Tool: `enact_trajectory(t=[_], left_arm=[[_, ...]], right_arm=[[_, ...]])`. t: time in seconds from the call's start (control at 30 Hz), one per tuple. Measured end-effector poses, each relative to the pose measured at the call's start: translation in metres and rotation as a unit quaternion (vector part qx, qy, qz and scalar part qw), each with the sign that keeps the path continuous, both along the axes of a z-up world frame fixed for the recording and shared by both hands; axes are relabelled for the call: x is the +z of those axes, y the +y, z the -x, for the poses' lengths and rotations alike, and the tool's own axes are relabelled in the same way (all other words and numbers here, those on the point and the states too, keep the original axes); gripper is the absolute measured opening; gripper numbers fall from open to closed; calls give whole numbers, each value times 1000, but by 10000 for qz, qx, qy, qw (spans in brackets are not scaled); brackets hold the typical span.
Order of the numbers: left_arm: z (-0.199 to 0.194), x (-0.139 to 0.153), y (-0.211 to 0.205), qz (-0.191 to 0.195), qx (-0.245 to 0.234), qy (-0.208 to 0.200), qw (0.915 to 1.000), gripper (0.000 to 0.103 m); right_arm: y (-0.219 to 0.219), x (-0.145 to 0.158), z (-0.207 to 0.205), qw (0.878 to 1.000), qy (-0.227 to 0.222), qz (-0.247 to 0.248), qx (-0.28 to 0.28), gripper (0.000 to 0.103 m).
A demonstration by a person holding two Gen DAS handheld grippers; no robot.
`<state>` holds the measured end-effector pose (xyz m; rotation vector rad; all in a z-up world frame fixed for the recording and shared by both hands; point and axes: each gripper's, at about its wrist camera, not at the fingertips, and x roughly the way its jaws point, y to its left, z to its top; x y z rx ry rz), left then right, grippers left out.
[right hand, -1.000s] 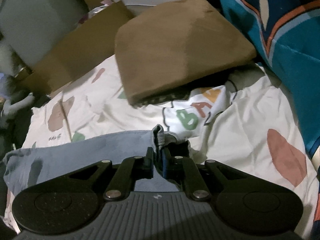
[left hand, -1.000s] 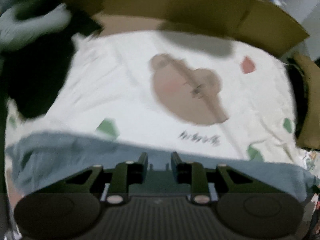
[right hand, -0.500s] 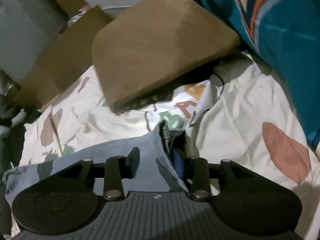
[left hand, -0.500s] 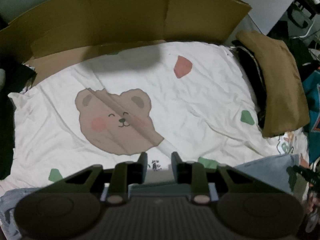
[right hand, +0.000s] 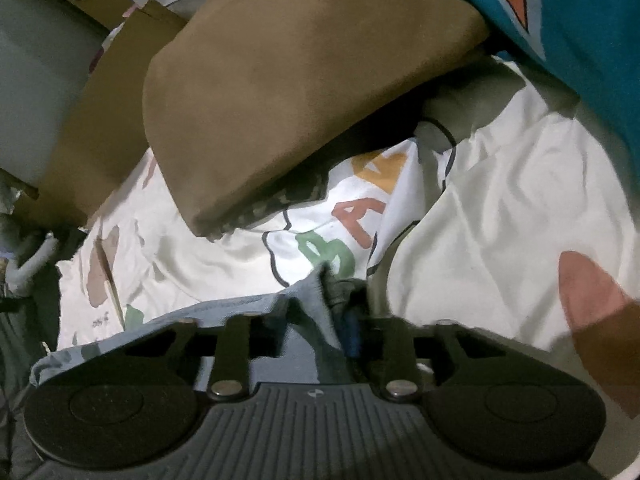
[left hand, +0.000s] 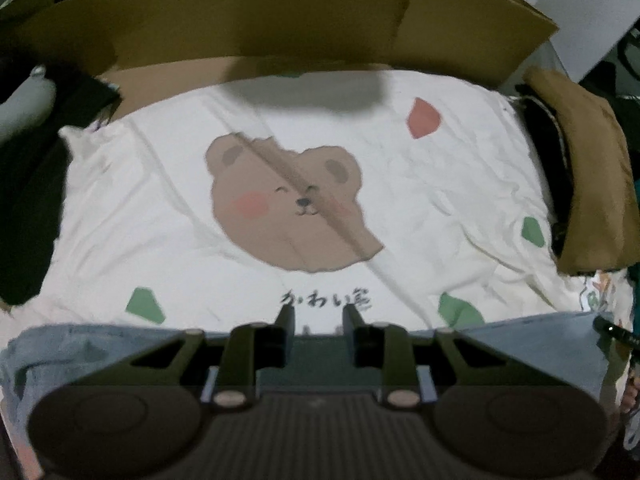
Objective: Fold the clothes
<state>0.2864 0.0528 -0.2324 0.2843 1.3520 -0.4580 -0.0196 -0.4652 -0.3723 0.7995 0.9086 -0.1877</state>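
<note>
- Pale-blue garment (left hand: 520,336) lies as a flat band along the near edge of the cream bear-print sheet (left hand: 400,200), reaching from the left wrist view's left border to its right.
- One bunched corner of it stands up between the fingers of the right gripper (right hand: 316,320); those fingers are spread apart, and whether either one touches the cloth I cannot tell.
- Left gripper (left hand: 318,320) hovers level over the garment's far hem, fingers parted with nothing between them.
- Beyond the hem the sheet is bare up to the cardboard box flaps (left hand: 280,20).
- To the right, a brown cushion (right hand: 300,80) overhangs the sheet, with teal patterned fabric (right hand: 580,20) behind it; a dark mass (left hand: 24,200) borders the left side.
</note>
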Motion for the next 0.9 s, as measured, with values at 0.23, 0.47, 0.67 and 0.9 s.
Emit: enact_trajectory(t=[0.23,0.47,0.67,0.9], left_arm=[[7,-2,32,-65,310,48,9995,28],[13,-8,52,-143,507,72,9986,28],[17,-12,77,-181,827,29,9964,28],[18,-20,102,-321,1173,-28,9926,30]], right_arm=[[10,22,-1,9980,-265,574,81,11],[11,8,-11,9960,321,827,92,25],[1,28,7,9962,165,833,-169,41],[4,53,0,9958,138,909,-41,41]])
